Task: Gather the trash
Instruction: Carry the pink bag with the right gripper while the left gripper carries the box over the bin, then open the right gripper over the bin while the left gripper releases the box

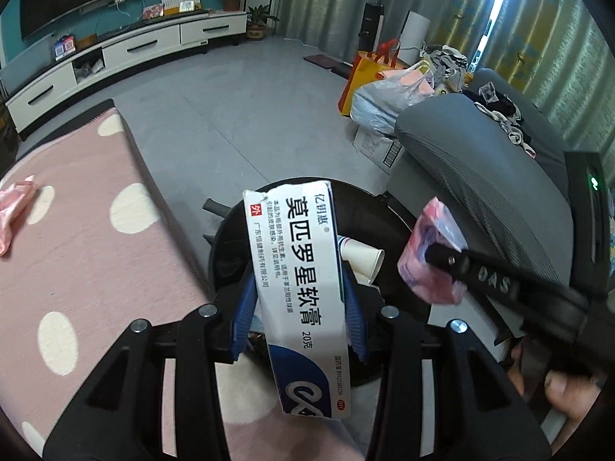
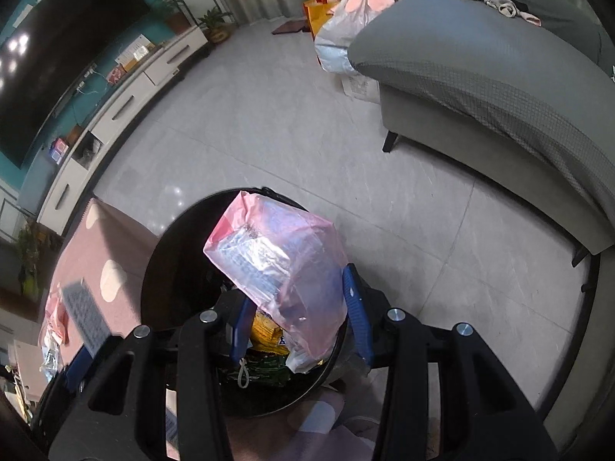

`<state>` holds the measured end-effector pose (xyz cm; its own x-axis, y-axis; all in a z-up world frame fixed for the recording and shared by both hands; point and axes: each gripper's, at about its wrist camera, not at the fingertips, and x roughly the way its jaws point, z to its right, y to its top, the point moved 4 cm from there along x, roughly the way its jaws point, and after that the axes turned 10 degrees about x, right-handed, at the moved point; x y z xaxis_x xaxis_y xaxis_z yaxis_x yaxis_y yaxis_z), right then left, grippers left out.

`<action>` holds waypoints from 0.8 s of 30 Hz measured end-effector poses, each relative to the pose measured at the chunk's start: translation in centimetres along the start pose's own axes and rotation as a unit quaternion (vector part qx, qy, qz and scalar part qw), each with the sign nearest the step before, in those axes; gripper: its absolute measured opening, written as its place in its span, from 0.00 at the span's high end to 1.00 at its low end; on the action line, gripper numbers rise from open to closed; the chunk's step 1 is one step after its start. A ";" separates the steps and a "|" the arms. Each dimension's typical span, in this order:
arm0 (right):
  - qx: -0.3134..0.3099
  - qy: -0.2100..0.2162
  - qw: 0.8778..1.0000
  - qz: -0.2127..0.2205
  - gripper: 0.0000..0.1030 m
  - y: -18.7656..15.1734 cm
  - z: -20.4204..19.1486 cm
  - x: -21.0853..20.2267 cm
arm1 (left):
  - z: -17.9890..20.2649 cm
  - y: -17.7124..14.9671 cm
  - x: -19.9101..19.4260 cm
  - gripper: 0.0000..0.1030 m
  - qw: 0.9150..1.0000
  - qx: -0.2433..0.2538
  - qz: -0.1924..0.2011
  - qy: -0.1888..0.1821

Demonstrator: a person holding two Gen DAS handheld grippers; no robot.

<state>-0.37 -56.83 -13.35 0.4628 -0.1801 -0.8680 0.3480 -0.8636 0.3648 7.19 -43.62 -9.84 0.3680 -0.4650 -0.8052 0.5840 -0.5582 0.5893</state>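
Observation:
My left gripper (image 1: 298, 307) is shut on a white and blue medicine box (image 1: 298, 280) with printed characters, held upright over a round black trash bin (image 1: 399, 211). A white paper cup (image 1: 363, 259) lies inside the bin. My right gripper (image 2: 300, 315) is shut on a pink plastic bag (image 2: 280, 261) with shiny wrapping inside, above the same bin (image 2: 169, 269). The bin holds a yellow packet (image 2: 265, 332) and a green packet (image 2: 257, 374). In the left wrist view the right gripper (image 1: 442, 257) comes in from the right with the pink bag (image 1: 430, 253).
A pink table cover with white dots (image 1: 77, 253) lies left of the bin, with a pink scrap (image 1: 13, 207) on it. A grey sofa (image 2: 499, 96) stands to the right, bags (image 1: 388, 88) beside it. A white TV cabinet (image 1: 127, 53) lines the far wall. A hand (image 1: 557, 388) grips the right tool.

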 end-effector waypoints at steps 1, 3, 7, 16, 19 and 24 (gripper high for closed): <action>0.001 -0.002 1.000 -0.002 0.57 0.0 0.1 0.2 | -0.1 0.2 0.6 0.59 1.000 -0.002 -0.003 -0.001; 0.002 0.002 1.000 -0.006 0.57 0.1 0.0 0.4 | -0.1 0.3 1.5 0.59 1.000 -0.005 -0.008 -0.001; 0.001 -0.010 1.000 -0.013 0.57 0.0 0.1 1.0 | -0.4 0.2 3.7 0.59 0.999 -0.019 -0.026 -0.024; -0.002 -0.018 1.000 -0.017 0.57 0.1 0.0 1.3 | 0.1 -0.1 6.2 0.59 0.997 -0.032 -0.045 -0.056; -0.002 -0.019 1.000 -0.016 0.57 0.0 -0.1 1.2 | 0.2 0.3 6.7 0.59 0.996 -0.039 -0.047 -0.063; 0.000 -0.018 1.000 -0.014 0.56 0.1 0.0 1.2 | 0.0 1.0 7.0 0.58 0.995 -0.057 -0.038 -0.074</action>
<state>0.22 -57.12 -14.33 0.4230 -0.1727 -0.8895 0.3599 -0.8689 0.3398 10.35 -47.47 -14.90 0.2142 -0.5250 -0.8237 0.6872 -0.5183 0.5090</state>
